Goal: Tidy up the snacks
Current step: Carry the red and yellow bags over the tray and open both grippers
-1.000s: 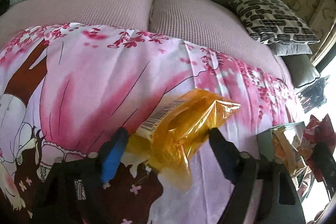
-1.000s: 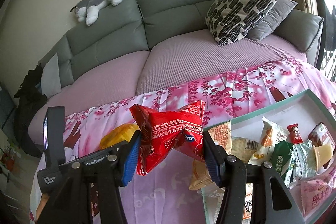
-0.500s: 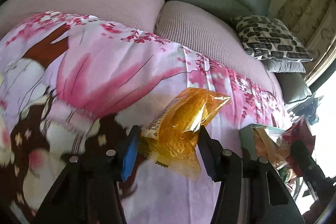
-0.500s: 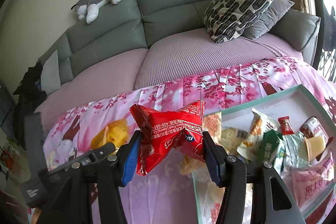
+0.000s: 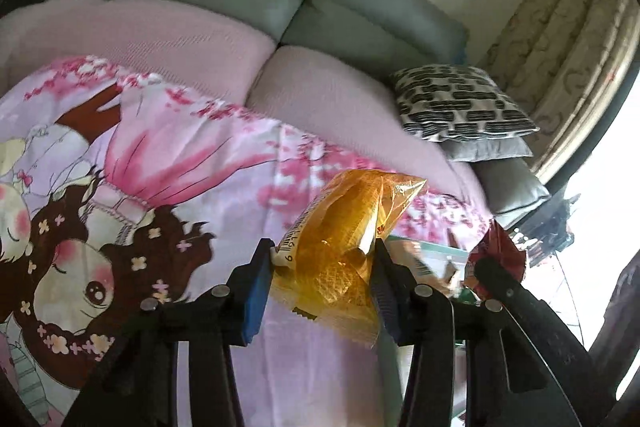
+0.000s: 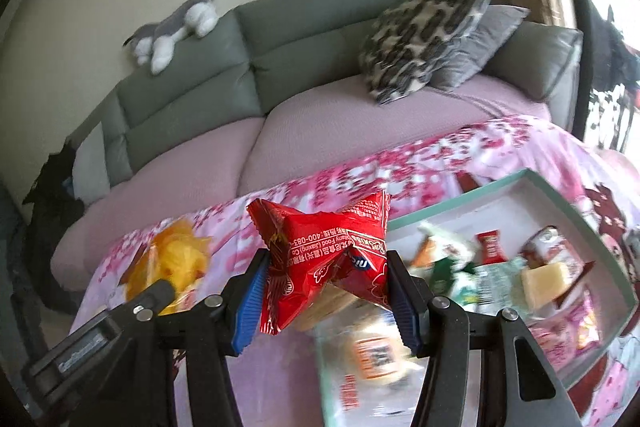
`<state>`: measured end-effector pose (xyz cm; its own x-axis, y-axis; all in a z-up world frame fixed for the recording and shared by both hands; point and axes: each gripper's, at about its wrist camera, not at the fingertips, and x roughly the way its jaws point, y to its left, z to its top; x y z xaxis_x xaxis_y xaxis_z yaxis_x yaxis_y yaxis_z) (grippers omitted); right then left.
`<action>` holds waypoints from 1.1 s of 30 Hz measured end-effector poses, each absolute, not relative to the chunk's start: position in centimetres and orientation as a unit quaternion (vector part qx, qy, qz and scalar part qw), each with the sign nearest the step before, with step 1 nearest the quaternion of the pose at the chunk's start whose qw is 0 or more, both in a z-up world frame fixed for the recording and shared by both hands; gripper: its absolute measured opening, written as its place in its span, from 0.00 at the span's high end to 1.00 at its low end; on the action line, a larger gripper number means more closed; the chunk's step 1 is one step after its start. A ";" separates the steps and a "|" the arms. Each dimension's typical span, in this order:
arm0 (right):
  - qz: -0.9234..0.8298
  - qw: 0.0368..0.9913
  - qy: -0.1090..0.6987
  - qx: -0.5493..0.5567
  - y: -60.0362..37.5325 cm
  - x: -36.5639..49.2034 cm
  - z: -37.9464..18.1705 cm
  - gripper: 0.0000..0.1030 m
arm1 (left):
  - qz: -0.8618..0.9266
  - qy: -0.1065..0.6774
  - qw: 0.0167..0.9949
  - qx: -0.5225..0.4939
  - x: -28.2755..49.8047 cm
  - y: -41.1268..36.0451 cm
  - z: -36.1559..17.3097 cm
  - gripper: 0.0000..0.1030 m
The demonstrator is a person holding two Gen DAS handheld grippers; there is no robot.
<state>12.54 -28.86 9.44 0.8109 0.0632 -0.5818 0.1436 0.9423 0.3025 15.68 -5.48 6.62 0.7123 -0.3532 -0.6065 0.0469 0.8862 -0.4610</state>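
My left gripper (image 5: 322, 287) is shut on an orange snack packet (image 5: 348, 231) and holds it above the pink cartoon cloth (image 5: 168, 163). My right gripper (image 6: 326, 297) is shut on a red snack packet (image 6: 324, 255), held above the near left corner of the teal-rimmed box (image 6: 568, 203) that holds several snacks. The orange packet also shows in the right wrist view (image 6: 176, 259), to the left. The red packet shows in the left wrist view (image 5: 498, 251), to the right, over the box edge (image 5: 440, 247).
A grey sofa with pink seat covers (image 6: 344, 119) stands behind the cloth. A patterned pillow (image 6: 428, 35) and a grey pillow (image 6: 480, 43) lean at its right end. A plush toy (image 6: 176, 27) lies on the sofa back.
The left gripper has closed on the orange packet, lifted it and moved it right toward the box. The right gripper with the red packet has moved over the box's near left corner.
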 end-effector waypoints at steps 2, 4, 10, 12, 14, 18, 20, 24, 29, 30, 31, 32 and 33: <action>-0.042 0.936 0.301 0.180 -30.6 12.0 9.6 0.43 | -0.121 0.356 0.904 -0.202 15.3 -6.3 7.2 0.52; -0.062 0.933 0.296 0.194 -32.6 11.3 9.8 0.43 | -0.135 0.351 0.906 -0.195 15.0 -7.4 7.8 0.52; -0.118 0.926 0.288 0.215 -37.2 9.5 10.3 0.43 | -0.172 0.346 0.905 -0.178 14.3 -10.4 8.9 0.52; -0.132 0.921 0.289 0.223 -38.6 8.9 10.3 0.43 | -0.189 0.346 0.904 -0.168 14.0 -11.8 9.2 0.52; -0.140 0.918 0.292 0.228 -39.4 8.6 10.1 0.43 | -0.202 0.347 0.902 -0.160 13.8 -13.0 9.4 0.52; -0.152 0.912 0.302 0.233 -40.8 8.3 9.5 0.42 | -0.225 0.357 0.895 -0.141 13.5 -16.0 9.1 0.52; -0.158 0.908 0.308 0.235 -41.4 8.3 9.1 0.42 | -0.232 0.359 0.894 -0.135 13.5 -17.1 9.0 0.52; -0.158 0.903 0.321 0.237 -41.9 8.8 8.2 0.42 | -0.242 0.369 0.890 -0.116 13.8 -19.4 8.2 0.52; -0.155 0.899 0.337 0.233 -41.6 9.4 7.1 0.42 | -0.239 0.379 0.889 -0.091 14.0 -21.3 7.1 0.52; -0.153 0.898 0.342 0.233 -41.6 9.6 6.8 0.42 | -0.238 0.381 0.889 -0.087 14.1 -21.6 6.9 0.52; -0.152 0.897 0.344 0.232 -41.6 9.7 6.7 0.42 | -0.238 0.383 0.888 -0.087 14.1 -21.7 6.8 0.52; -0.151 0.896 0.346 0.232 -41.5 9.8 6.6 0.42 | -0.239 0.385 0.887 -0.087 14.2 -21.9 6.6 0.52; -0.149 0.896 0.349 0.231 -41.4 9.9 6.4 0.42 | -0.238 0.385 0.888 -0.086 14.3 -21.9 6.6 0.52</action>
